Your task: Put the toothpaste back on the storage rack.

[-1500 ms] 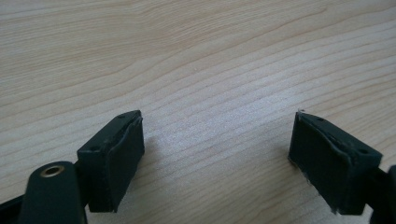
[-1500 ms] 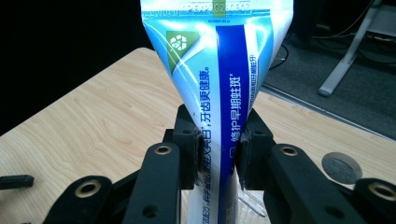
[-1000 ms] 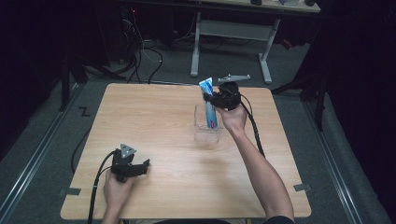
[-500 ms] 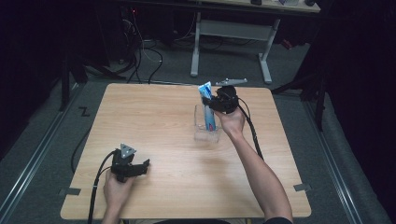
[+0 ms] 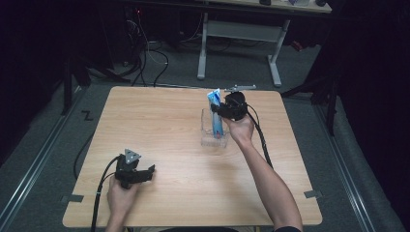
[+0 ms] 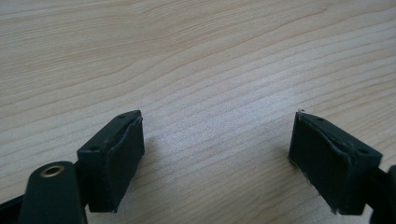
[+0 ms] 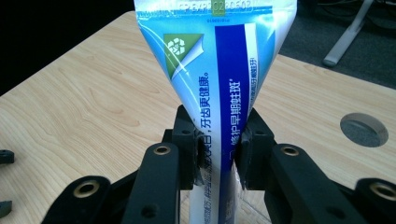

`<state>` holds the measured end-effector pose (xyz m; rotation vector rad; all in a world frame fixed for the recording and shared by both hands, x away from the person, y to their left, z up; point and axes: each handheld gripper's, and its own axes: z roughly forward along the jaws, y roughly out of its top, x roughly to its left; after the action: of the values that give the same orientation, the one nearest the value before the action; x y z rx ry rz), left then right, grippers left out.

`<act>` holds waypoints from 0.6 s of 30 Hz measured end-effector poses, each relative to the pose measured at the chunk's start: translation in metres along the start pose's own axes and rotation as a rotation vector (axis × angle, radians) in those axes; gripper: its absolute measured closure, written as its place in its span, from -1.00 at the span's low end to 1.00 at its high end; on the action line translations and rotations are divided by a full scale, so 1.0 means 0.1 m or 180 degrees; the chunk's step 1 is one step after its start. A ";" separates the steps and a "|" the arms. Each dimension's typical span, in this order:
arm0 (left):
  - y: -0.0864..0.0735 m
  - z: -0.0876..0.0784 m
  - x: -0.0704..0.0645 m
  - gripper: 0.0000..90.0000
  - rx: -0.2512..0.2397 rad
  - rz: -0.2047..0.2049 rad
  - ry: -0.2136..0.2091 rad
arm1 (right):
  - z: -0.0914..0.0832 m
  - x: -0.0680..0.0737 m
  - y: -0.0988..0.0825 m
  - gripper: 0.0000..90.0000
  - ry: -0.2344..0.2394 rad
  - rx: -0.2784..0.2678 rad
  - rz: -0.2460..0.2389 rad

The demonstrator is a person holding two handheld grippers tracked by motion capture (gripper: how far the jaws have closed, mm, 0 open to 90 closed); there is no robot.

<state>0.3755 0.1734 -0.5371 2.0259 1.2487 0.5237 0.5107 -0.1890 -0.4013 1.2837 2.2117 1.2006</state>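
A blue and white toothpaste tube (image 5: 214, 107) stands upright with its lower end inside a clear plastic container (image 5: 214, 138) right of the table's middle. My right gripper (image 5: 221, 113) is shut on the tube from the right side. In the right gripper view the pads press the tube (image 7: 219, 56) at its narrow part, and its flat crimped end fans out above my right gripper (image 7: 218, 156). My left gripper (image 5: 146, 174) rests at the near left of the wooden table (image 5: 159, 121), open. The left gripper view shows the left gripper (image 6: 217, 154) with bare wood between its jaws.
A round cable hole (image 7: 364, 129) is cut in the tabletop near the far right corner. Behind the table stands a white desk frame (image 5: 239, 30), with cables on the floor (image 5: 145, 53). Dark floor surrounds the table on all sides.
The right gripper with the tube has shifted very slightly toward the container. The left gripper has kept still.
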 end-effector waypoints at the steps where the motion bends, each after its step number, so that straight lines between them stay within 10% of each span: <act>1: 0.00 0.00 0.00 -0.59 0.0000 0.0001 0.0000 | 0.00 0.00 -0.01 0.61 -0.0003 0.0008 0.0013; 18: 0.00 0.00 0.00 -0.59 0.0000 -0.0001 0.0000 | -0.01 -0.08 -0.10 0.61 -0.0014 0.0011 0.0106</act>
<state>0.3755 0.1734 -0.5372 2.0255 1.2489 0.5235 0.5089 -0.1986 -0.4091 1.3283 2.1987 1.2054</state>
